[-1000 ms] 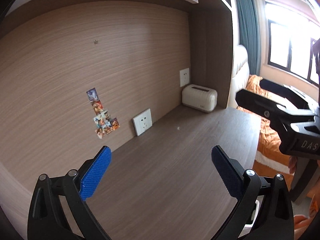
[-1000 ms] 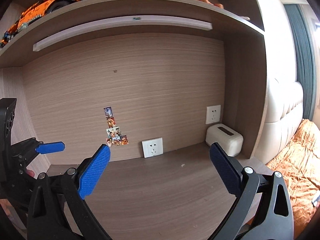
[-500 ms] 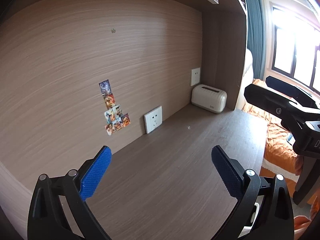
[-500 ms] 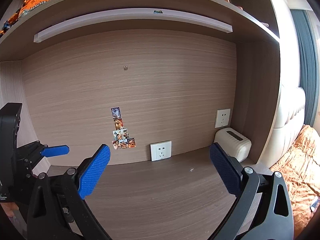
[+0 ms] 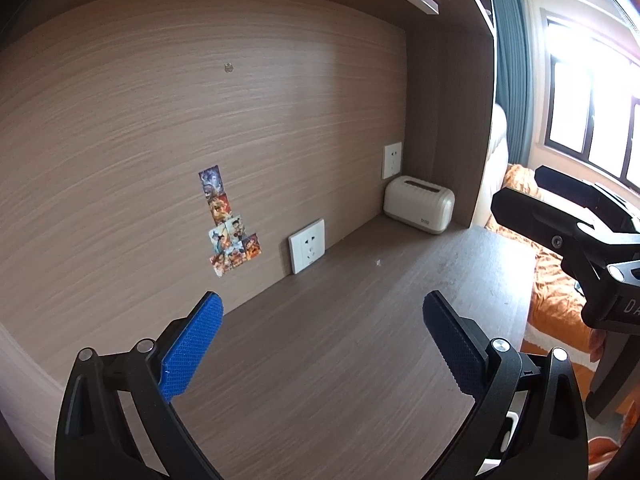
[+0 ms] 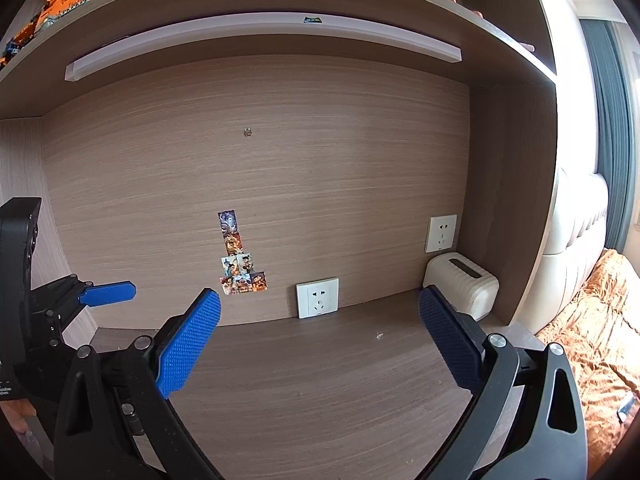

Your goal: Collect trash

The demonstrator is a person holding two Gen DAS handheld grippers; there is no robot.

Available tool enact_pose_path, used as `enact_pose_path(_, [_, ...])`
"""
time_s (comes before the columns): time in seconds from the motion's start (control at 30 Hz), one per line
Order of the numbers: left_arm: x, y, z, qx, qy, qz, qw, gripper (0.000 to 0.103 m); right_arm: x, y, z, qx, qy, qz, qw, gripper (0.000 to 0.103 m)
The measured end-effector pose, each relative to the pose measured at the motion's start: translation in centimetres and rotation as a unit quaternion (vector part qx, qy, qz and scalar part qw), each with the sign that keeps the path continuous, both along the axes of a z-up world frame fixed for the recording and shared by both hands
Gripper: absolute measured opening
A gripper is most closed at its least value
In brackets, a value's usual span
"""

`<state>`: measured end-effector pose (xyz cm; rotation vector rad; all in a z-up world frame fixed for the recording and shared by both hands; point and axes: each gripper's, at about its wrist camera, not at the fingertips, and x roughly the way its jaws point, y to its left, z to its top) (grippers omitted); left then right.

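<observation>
Both views have drifted over the last second: in the left wrist view the wood-grain back panel (image 5: pixel 168 120) fills more of the frame and the cream ribbed tissue box (image 5: pixel 419 210) at the desk's far right corner sits lower and further right than it did; in the right wrist view the long white light strip (image 6: pixel 260 34) under the shelf has dropped into fuller view, so both pairs of tongs appear to have tilted upward. Left tongs (image 5: pixel 324 344) stand wide with nothing between the blue pads; right tongs (image 6: pixel 320 340) likewise wide and empty. Brown wood-grain desk (image 5: pixel 320 360) carries only the tissue box and one tiny white speck (image 5: pixel 377 263) near its back edge, just right of the lower white wall socket (image 5: pixel 307 245). The speck is the sole candidate for trash in sight, too small to identify. Judgement: a near-bare desk fits either trash already gathered or trash lying outside these frames; the tilt brought no new item into view. No bin or bag is visible. Hidden: the desk's near edge behind the tong frames, its left end, and the floor. The coloured picture stickers (image 5: pixel 228 224) on the panel are too blurred to read. The orange bedspread (image 6: pixel 592 320) is cut off at the frame edge
</observation>
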<state>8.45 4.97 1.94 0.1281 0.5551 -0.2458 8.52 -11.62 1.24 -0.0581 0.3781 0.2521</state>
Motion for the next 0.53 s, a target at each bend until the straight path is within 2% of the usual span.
enact_pose_path(0.53, [0.4,-1.2,-0.2,0.003,0.008,-0.026,0.9996,0.098,-0.1,-0.7,-0.8,0.002,0.014,-0.018,1.000,0.099])
